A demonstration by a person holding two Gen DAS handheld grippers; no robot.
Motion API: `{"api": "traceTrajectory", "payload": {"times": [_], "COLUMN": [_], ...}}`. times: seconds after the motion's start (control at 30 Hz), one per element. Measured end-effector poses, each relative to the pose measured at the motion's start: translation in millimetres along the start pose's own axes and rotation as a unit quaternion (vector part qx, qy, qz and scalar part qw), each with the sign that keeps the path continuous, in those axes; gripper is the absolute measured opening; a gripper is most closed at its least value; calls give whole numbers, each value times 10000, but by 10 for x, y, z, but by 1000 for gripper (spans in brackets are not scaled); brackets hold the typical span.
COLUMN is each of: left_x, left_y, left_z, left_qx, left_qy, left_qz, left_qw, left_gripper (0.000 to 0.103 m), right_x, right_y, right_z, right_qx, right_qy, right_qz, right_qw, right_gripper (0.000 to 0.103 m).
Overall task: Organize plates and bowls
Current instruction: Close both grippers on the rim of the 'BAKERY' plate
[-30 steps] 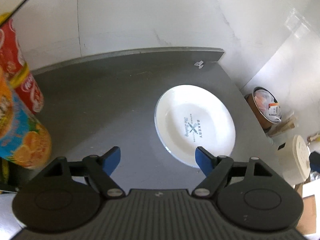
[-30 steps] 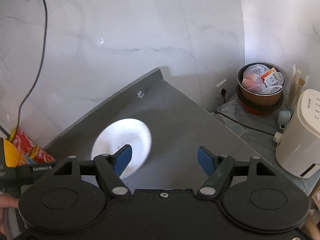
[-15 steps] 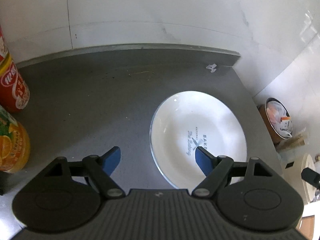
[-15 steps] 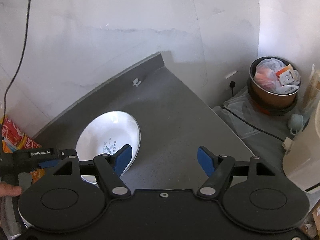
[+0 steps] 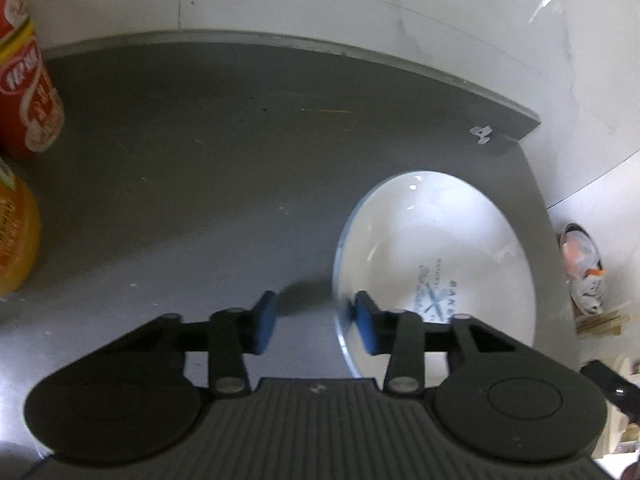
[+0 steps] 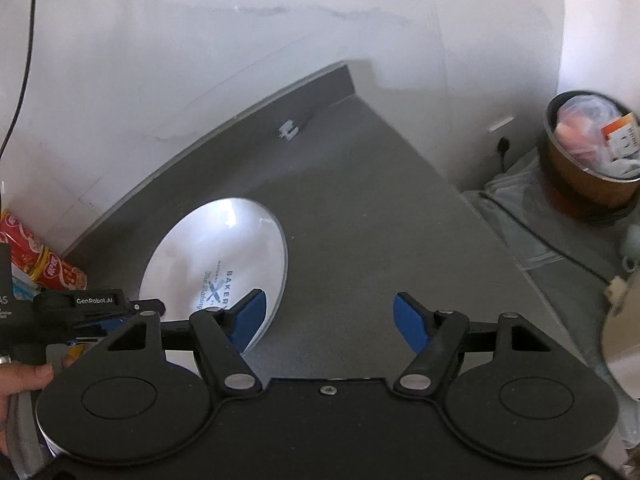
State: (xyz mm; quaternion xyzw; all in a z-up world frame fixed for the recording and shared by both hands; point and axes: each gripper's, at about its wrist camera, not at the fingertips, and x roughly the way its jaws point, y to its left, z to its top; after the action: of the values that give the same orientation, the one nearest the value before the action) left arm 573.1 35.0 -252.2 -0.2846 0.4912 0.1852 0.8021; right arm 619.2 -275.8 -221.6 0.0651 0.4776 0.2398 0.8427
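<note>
Left gripper (image 5: 312, 322) now narrowed from its wide stance and straddling the near left rim of the white plate (image 5: 440, 248) lying flat at the counter's (image 5: 200, 168) right end, apparently mid-grasp for lifting; right gripper (image 6: 328, 320) still spread wide, holding nothing.

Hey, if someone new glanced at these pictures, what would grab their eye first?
The round white plate with dark BAKERY lettering, lying on the dark grey countertop near its far right corner. Next, the left gripper, its blue-padded fingers straddling the plate's near rim, and the red drink bottle at the counter's left edge.
</note>
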Motion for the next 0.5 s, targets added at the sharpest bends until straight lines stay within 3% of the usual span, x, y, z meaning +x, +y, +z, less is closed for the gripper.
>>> {"api": "traceTrajectory", "payload": {"times": [0.2,0.5], "left_x": [49,87], "left_y": [-22,-133], "left_z": [3,55], "left_qx": [-220,-85], "left_qy": [-18,5], "left_qz": [-290,-154], "left_qw": [9993,9998], "left_gripper": [13,13], "right_x": [328,699], "right_y": [43,109], "right_z": [72,117], "right_qx": [117,248], "right_qy": [318,598], "right_qz": [321,613], "right_qw": [9989,9960], "right_gripper": [60,50]}}
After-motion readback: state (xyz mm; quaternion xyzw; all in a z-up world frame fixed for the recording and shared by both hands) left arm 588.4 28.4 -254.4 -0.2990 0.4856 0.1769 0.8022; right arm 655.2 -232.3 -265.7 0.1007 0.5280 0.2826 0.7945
